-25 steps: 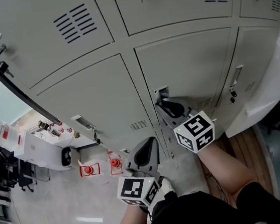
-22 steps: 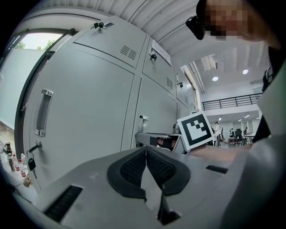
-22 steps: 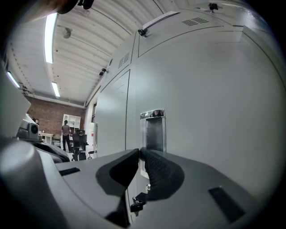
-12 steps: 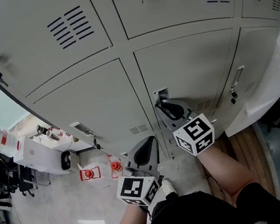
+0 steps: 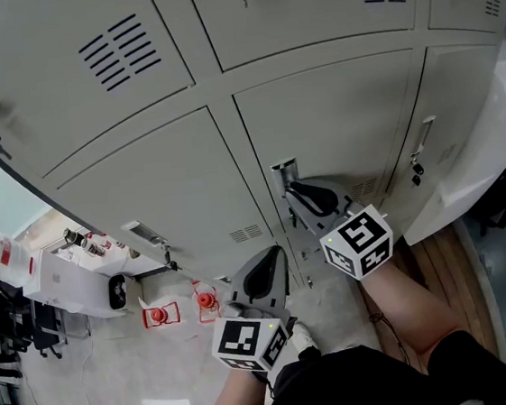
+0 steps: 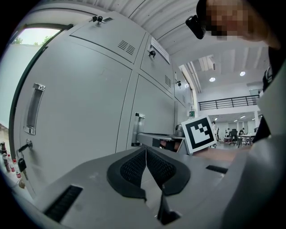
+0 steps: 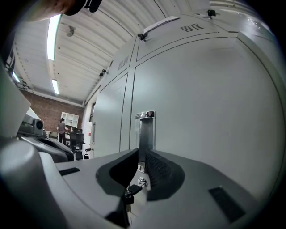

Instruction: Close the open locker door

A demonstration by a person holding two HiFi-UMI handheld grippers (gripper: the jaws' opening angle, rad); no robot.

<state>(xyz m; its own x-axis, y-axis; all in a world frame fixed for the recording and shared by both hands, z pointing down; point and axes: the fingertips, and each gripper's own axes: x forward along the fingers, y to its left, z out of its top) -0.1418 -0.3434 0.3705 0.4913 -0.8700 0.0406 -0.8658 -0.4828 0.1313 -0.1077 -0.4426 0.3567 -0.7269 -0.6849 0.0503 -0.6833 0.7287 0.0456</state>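
Note:
The grey locker door [image 5: 344, 123] in the lower row looks flush with its neighbours. Its upright metal handle [image 5: 284, 171] sits at the door's left edge. My right gripper [image 5: 291, 186] holds that handle; in the right gripper view the handle [image 7: 144, 132] stands between the two dark pads [image 7: 157, 169], which press on it. A small key [image 7: 133, 187] hangs in the lock just below. My left gripper [image 5: 275, 253] hangs lower and away from the lockers, shut and empty, its pads [image 6: 134, 167] meeting at the tip.
Neighbouring doors carry handles [image 5: 142, 228] [image 5: 423, 137] and hanging keys [image 5: 170, 259]. On the floor at left stand a white box [image 5: 71, 281] and red-capped items [image 5: 159, 314]. White sheeting [image 5: 492, 152] and a wooden pallet [image 5: 432, 263] lie at right. The person's legs fill the bottom edge.
The head view has drifted slightly, so the lockers sit a little further left. The right gripper stays on the handle and the left gripper has not moved.

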